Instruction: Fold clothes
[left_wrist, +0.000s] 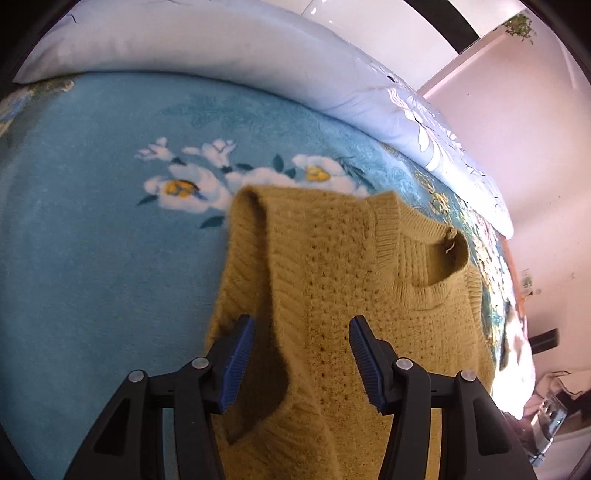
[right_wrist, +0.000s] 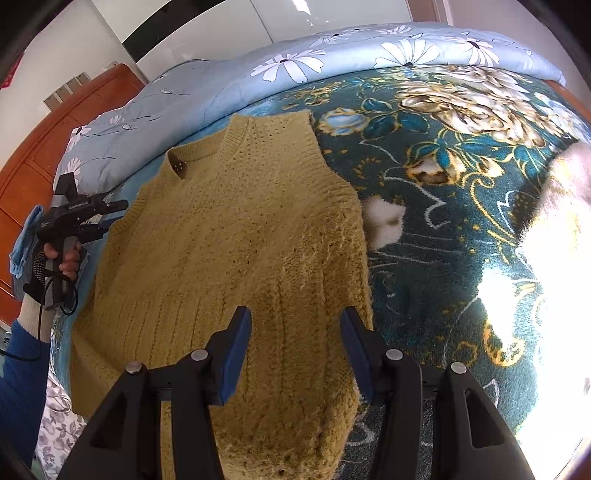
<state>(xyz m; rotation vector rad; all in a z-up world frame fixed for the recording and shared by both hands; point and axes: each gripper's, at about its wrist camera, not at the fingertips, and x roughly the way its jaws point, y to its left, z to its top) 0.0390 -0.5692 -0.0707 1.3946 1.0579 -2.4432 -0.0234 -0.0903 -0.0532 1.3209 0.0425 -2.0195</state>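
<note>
Vest spread flat on the bed

We see the vest (right_wrist: 229, 236) lying on the blanket (right_wrist: 443, 177); our left gripper (left_wrist: 301, 354) and right gripper (right_wrist: 295, 350) both gape wide above it, gripping nothing, near the quilt (left_wrist: 221, 48).

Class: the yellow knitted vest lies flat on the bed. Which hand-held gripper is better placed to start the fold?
Probably left: the left hand-held gripper straddles the vest armhole edge, open.

bed (right_wrist: 424, 192) w/ floral blanket | wood headboard (right_wrist: 55, 140) | white walls | prob. sun glare rt
</note>
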